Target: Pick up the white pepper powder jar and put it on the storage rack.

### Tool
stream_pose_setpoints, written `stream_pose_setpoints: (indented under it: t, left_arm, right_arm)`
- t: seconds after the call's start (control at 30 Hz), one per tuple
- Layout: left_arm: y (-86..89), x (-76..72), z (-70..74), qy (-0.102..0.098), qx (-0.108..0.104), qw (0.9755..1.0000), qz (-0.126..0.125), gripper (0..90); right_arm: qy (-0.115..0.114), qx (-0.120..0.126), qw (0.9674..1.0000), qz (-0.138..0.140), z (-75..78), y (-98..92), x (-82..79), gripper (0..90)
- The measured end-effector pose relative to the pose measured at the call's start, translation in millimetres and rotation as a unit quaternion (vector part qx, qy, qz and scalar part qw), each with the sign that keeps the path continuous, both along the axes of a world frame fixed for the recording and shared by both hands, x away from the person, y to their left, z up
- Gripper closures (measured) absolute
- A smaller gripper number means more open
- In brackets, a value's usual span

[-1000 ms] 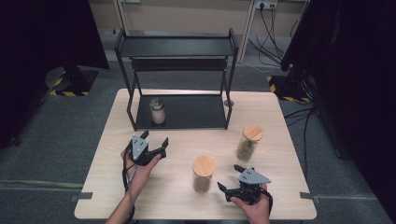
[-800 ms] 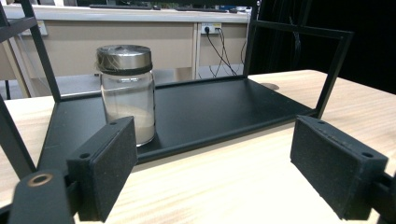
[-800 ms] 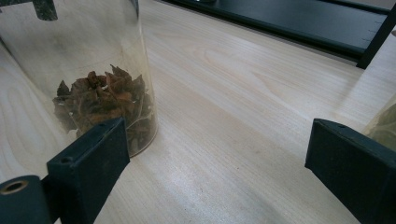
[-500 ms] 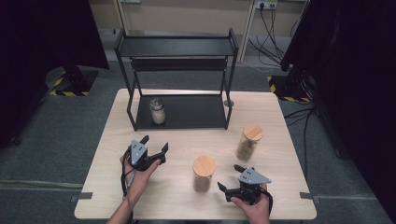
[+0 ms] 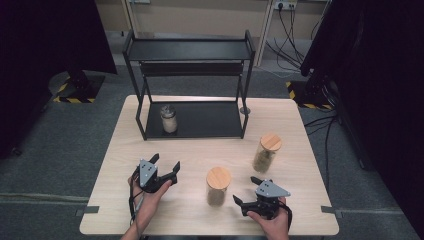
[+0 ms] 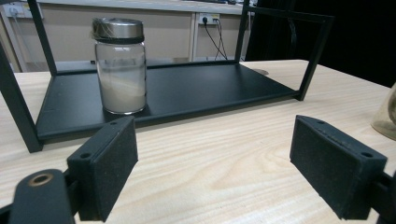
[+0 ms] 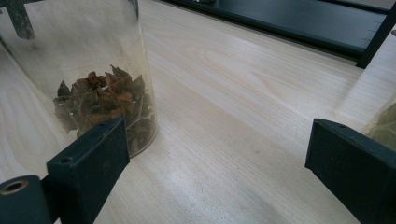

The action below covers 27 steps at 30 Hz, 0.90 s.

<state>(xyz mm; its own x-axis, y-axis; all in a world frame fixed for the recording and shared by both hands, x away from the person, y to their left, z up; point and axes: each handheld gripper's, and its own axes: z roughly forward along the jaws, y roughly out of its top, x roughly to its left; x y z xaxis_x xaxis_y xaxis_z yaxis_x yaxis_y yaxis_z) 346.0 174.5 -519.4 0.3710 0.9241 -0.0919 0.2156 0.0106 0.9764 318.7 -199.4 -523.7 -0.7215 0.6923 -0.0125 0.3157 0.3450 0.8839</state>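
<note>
**Inspector:** Start at the left. What does the left gripper [image 5: 161,172] show?

**Assistant:** It rests low over the wooden table [image 5: 300,130], in the person's left hand, near the front left. Its jaws stand wide apart with bare wood between them. In the left gripper view the black foam pads [image 6: 108,165] frame the metal-lidded jar [image 6: 119,65].

**Inspector:** Describe that jar.

**Assistant:** Clear glass, brushed steel lid, filled well over half with a pale, whitish powder. It stands upright on the lower tray of the black rack [image 5: 200,122], toward the tray's left end, well apart from the gripper.

**Inspector:** Centre of the table?

**Assistant:** The near jar [image 5: 218,186], a clear cylinder with a round wooden lid, stands upright between the two grippers, nearer the right one. The right gripper view shows dark brown dried leaves [image 7: 105,105] heaped in its bottom, the glass above them clear.

**Inspector:** And to the right?

**Assistant:** The right gripper [image 5: 253,192] sits just beside that jar, apart from it, jaws spread wide and clamped on nothing. One pad [image 7: 91,163] lies in front of the glass; contact cannot be confirmed. Beyond, the far jar [image 5: 266,152], wooden lid, greenish-brown contents, stands upright near the rack's right front leg.
</note>
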Motion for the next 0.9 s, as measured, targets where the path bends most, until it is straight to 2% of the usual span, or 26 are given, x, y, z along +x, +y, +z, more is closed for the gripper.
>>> stream_pose_setpoints:
  t: [0.53,0.9]
  left_arm:
    - [-2.7,-8.0,-10.1,0.007,-0.007,0.9999,-0.004,14.5]
    - [-4.4,-10.0,-13.3,0.008,0.003,1.0000,-0.006,14.3]
  right_arm:
    - [-0.001,-0.001,1.0000,0.001,0.0,0.2,-0.1,6.3]
    - [-0.001,-0.003,1.0000,0.002,0.0,0.5,-0.1,6.3]
